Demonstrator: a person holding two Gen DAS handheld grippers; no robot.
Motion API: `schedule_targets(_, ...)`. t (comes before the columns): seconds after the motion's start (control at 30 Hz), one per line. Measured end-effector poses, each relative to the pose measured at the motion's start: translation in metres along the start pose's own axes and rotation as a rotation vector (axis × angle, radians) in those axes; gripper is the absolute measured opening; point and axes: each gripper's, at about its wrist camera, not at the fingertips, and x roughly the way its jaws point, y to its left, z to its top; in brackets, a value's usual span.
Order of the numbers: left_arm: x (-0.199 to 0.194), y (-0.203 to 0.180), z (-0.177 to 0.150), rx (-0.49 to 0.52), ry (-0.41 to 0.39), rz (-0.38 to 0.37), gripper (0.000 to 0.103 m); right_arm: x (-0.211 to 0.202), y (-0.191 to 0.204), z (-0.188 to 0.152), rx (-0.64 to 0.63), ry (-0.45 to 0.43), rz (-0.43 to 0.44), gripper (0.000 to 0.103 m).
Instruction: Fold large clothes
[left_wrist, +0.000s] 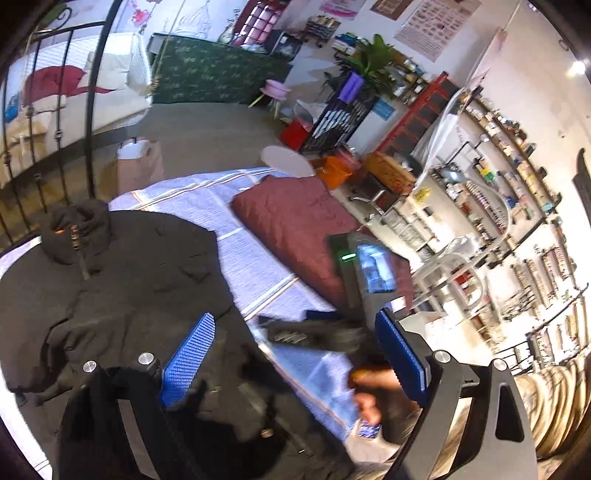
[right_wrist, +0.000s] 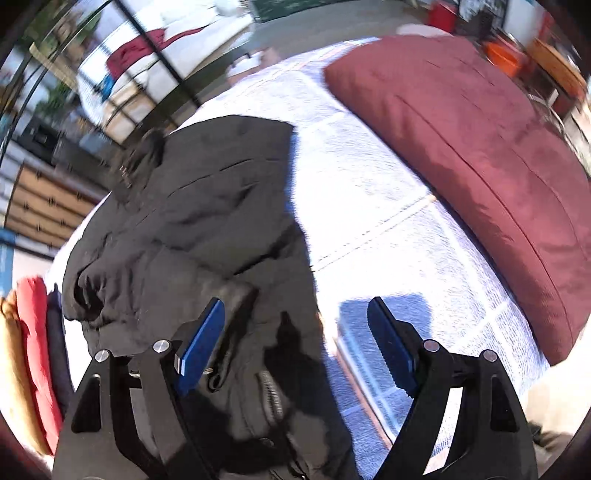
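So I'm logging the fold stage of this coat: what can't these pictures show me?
- Black padded coat: its lower hem, cut off by the bottom edge in both wrist views.
- Right gripper: motion-blurred in the left wrist view.
- Maroon cushion: its far end, cut off at the right wrist view's rim.

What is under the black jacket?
The black jacket lies on a white striped bedsheet, visible around it. Anything beneath the jacket itself is covered and cannot be seen.

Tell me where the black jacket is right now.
In both wrist views the black jacket lies spread on the pale checked bedcover, left of the maroon cushion.
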Motion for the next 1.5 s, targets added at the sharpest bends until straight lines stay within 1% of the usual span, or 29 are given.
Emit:
schedule_targets(0.07,-0.009,0.018,-0.013,-0.024,0.001,0.075,0.087,0.001,-0.014,-0.002,0.036,0.005,0.002,0.079)
schedule_targets(0.1,-0.014,0.035,-0.021,-0.051,0.000,0.136,0.087,0.003,-0.017,-0.003,0.051,0.009,0.017,0.079)
schedule_targets(0.17,-0.023,0.064,-0.033,-0.084,-0.002,0.274,0.087,0.010,-0.023,-0.008,0.094,0.036,0.095,0.079)
schedule_targets(0.2,-0.030,0.083,-0.042,-0.093,0.005,0.364,0.087,0.012,-0.022,-0.012,0.101,0.046,0.131,0.079)
schedule_targets(0.23,-0.038,0.103,-0.052,-0.109,0.020,0.460,0.086,0.015,-0.018,-0.016,0.100,0.062,0.176,0.079)
schedule_targets(0.33,-0.060,0.153,-0.074,-0.183,0.053,0.634,0.085,0.029,0.007,-0.029,0.064,0.118,0.248,0.079)
schedule_targets(0.43,-0.081,0.190,-0.093,-0.241,0.068,0.751,0.084,0.049,0.035,-0.040,0.029,0.184,0.300,0.078)
schedule_targets(0.47,-0.083,0.198,-0.097,-0.248,0.075,0.785,0.084,0.055,0.042,-0.042,0.014,0.205,0.308,0.072)
schedule_targets(0.5,-0.086,0.204,-0.098,-0.249,0.082,0.802,0.084,0.066,0.052,-0.045,-0.007,0.236,0.304,0.064)
schedule_targets(0.53,-0.086,0.211,-0.099,-0.249,0.092,0.818,0.084,0.075,0.060,-0.048,-0.024,0.262,0.296,0.061)
schedule_targets(0.57,-0.082,0.218,-0.101,-0.249,0.102,0.828,0.084,0.085,0.067,-0.050,-0.039,0.285,0.286,0.055)
schedule_targets(0.63,-0.074,0.214,-0.099,-0.250,0.115,0.834,0.084,0.096,0.082,-0.053,-0.091,0.304,0.248,0.048)
schedule_targets(0.7,-0.072,0.219,-0.098,-0.264,0.124,0.841,0.084,0.098,0.095,-0.053,-0.171,0.294,0.209,0.028)
schedule_targets(0.77,-0.062,0.227,-0.092,-0.284,0.124,0.841,0.084,0.081,0.112,-0.047,-0.278,0.234,0.181,0.019)
schedule_targets(0.83,-0.060,0.234,-0.087,-0.307,0.119,0.852,0.084,0.058,0.127,-0.040,-0.392,0.151,0.137,0.015)
schedule_targets(0.87,-0.062,0.240,-0.086,-0.318,0.112,0.856,0.084,0.038,0.139,-0.031,-0.469,0.088,0.127,0.014)
schedule_targets(0.93,-0.071,0.247,-0.079,-0.368,0.068,0.857,0.084,0.011,0.153,-0.013,-0.555,-0.010,0.124,0.014)
schedule_targets(0.97,-0.073,0.251,-0.077,-0.386,0.052,0.856,0.084,-0.006,0.157,0.003,-0.592,-0.076,0.109,0.014)
schedule_targets(1.0,-0.079,0.254,-0.074,-0.413,0.029,0.849,0.084,-0.012,0.158,0.015,-0.600,-0.104,0.099,0.014)
schedule_targets(1.03,-0.082,0.257,-0.072,-0.431,0.016,0.838,0.084,-0.013,0.154,0.028,-0.604,-0.107,0.096,0.014)
schedule_targets(1.07,-0.083,0.260,-0.069,-0.443,0.010,0.832,0.084,-0.008,0.152,0.039,-0.611,-0.088,0.089,0.014)
schedule_targets(1.13,-0.081,0.261,-0.066,-0.440,0.011,0.829,0.084,0.020,0.138,0.059,-0.603,-0.022,0.028,0.014)
schedule_targets(1.17,-0.079,0.262,-0.064,-0.431,0.016,0.832,0.084,0.046,0.124,0.069,-0.540,0.050,0.015,0.017)
schedule_targets(1.23,-0.073,0.262,-0.060,-0.403,0.036,0.846,0.084,0.077,0.107,0.077,-0.430,0.163,0.014,0.025)
schedule_targets(1.27,-0.070,0.262,-0.060,-0.394,0.044,0.848,0.084,0.090,0.098,0.078,-0.381,0.204,-0.003,0.035)
schedule_targets(1.3,-0.069,0.262,-0.060,-0.390,0.047,0.848,0.084,0.093,0.094,0.079,-0.358,0.205,-0.020,0.052)
schedule_targets(1.37,-0.066,0.264,-0.062,-0.388,0.058,0.852,0.085,0.086,0.087,0.078,-0.319,0.147,-0.069,0.065)
schedule_targets(1.43,-0.063,0.267,-0.062,-0.396,0.072,0.851,0.085,0.079,0.080,0.076,-0.290,0.120,-0.126,0.065)
schedule_targets(1.5,-0.059,0.267,-0.058,-0.398,0.069,0.845,0.085,0.063,0.081,0.072,-0.277,0.052,-0.163,0.065)
